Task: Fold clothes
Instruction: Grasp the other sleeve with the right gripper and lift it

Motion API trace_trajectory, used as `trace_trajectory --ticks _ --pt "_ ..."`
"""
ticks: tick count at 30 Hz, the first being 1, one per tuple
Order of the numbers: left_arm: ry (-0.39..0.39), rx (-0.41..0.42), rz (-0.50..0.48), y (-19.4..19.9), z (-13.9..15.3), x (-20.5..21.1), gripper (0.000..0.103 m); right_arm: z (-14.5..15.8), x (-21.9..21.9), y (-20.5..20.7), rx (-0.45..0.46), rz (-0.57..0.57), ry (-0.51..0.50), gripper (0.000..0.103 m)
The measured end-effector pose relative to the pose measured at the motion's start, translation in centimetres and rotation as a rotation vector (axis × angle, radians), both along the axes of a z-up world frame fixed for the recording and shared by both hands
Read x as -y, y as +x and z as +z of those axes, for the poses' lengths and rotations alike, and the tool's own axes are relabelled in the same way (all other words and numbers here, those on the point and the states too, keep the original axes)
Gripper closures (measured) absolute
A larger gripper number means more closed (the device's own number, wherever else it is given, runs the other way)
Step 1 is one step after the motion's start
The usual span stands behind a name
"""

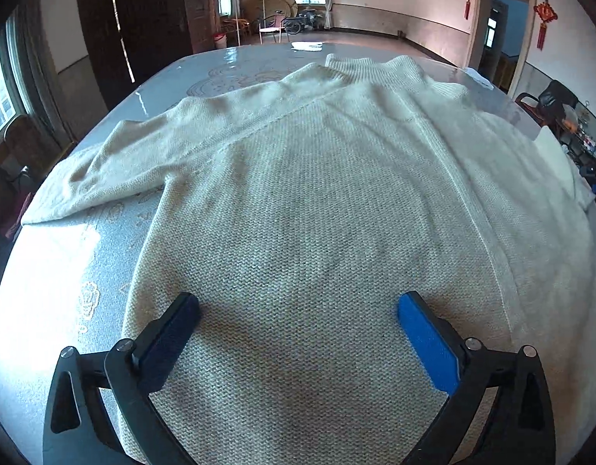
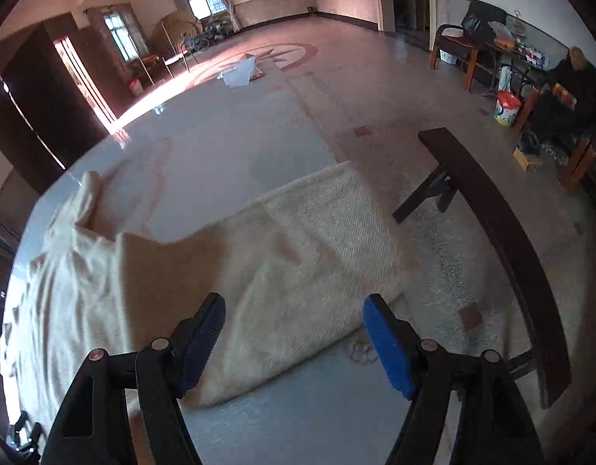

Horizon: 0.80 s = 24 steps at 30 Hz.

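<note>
A cream knit sweater [image 1: 317, 201] lies flat on a glossy grey patterned table [image 1: 65, 271], collar at the far end, one sleeve [image 1: 115, 170] stretched left. My left gripper [image 1: 298, 306] is open and empty, just above the sweater's lower body. In the right wrist view the sweater's other sleeve [image 2: 298, 248] lies toward the table's right edge, its cuff [image 2: 336, 182] at the far end. My right gripper [image 2: 294, 306] is open and empty, its fingers either side of this sleeve's near part.
A dark wooden bench [image 2: 503, 232] stands on the floor right of the table [image 2: 220, 147]. A white cloth [image 2: 241, 73] lies at the table's far end. Wooden chairs [image 2: 464, 38] and a seated person [image 2: 572, 89] are at the right wall. A dark cabinet [image 1: 143, 19] stands far left.
</note>
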<state>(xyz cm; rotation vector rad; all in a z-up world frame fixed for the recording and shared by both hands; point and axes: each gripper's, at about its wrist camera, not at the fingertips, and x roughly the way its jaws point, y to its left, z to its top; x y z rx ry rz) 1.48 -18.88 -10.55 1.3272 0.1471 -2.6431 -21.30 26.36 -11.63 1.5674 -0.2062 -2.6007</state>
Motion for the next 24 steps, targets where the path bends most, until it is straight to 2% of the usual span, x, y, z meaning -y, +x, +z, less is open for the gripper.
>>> trace_trajectory --ticks 4,5,7,9,11,14,17,19,21,24 --pt "0.002 0.000 0.004 0.5 0.2 -0.2 0.000 -0.6 -0.4 -0.4 0.078 0.106 0.187 0.028" --pt "0.002 0.000 0.004 0.6 0.2 -0.1 0.000 -0.7 -0.9 0.3 0.099 0.112 0.200 0.028" --pt "0.003 0.000 0.004 0.8 0.3 -0.2 0.000 -0.9 -2.7 1.9 0.143 0.114 0.168 0.025" --pt "0.006 0.001 0.005 0.6 0.4 0.1 0.000 -0.6 -5.0 3.3 0.183 0.115 0.135 0.026" --pt "0.007 0.002 0.005 0.6 0.4 0.2 0.000 0.5 -8.7 4.4 0.123 0.043 -0.011 0.026" --pt "0.009 0.002 0.005 0.4 0.5 0.6 0.000 -0.6 -17.2 6.0 0.109 -0.233 -0.361 0.024" --pt "0.009 0.002 0.004 0.6 0.5 0.6 0.000 -6.3 -23.8 6.9 0.245 -0.464 -0.819 0.022" --pt "0.009 0.002 0.004 0.7 0.5 0.6 0.000 -11.0 -25.3 7.4 0.354 -0.583 -1.078 0.022" --pt "0.008 0.003 0.004 0.8 0.5 0.6 0.000 -14.3 -26.0 8.1 0.435 -0.682 -1.238 0.021" --pt "0.007 0.003 0.003 0.8 0.5 0.6 0.000 -17.2 -25.5 8.1 0.464 -0.753 -1.417 0.021"
